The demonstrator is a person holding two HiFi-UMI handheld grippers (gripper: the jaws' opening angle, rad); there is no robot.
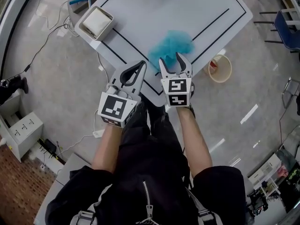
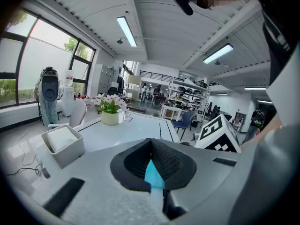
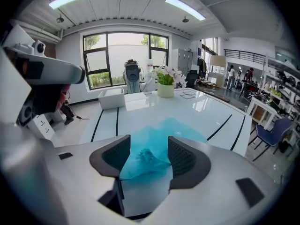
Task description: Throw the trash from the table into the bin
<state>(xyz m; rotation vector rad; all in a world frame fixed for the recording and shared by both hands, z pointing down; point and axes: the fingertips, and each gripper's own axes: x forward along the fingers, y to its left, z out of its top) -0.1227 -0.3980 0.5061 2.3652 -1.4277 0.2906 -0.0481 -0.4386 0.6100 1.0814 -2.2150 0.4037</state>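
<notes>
A crumpled blue plastic bag [image 1: 171, 43] lies on the white table [image 1: 187, 8] near its front corner. My right gripper [image 1: 170, 59] stands open at the bag's near edge. In the right gripper view the bag [image 3: 183, 128] bulges up between the jaws of that gripper [image 3: 148, 142], and the pads do not press on it. My left gripper [image 1: 142, 64] is shut just left of the bag, over the table's edge. In the left gripper view a thin blue sliver shows below the closed tips of that gripper [image 2: 151, 142]. The round beige bin [image 1: 228, 67] stands on the floor to the right of the table.
A white square box [image 1: 96, 22] sits on the table's left corner, also seen as the box [image 2: 63, 144] in the left gripper view. A flower pot [image 3: 165, 89] stands at the far end. Cables run over the floor at left, and a blue chair [image 1: 286, 29] stands at far right.
</notes>
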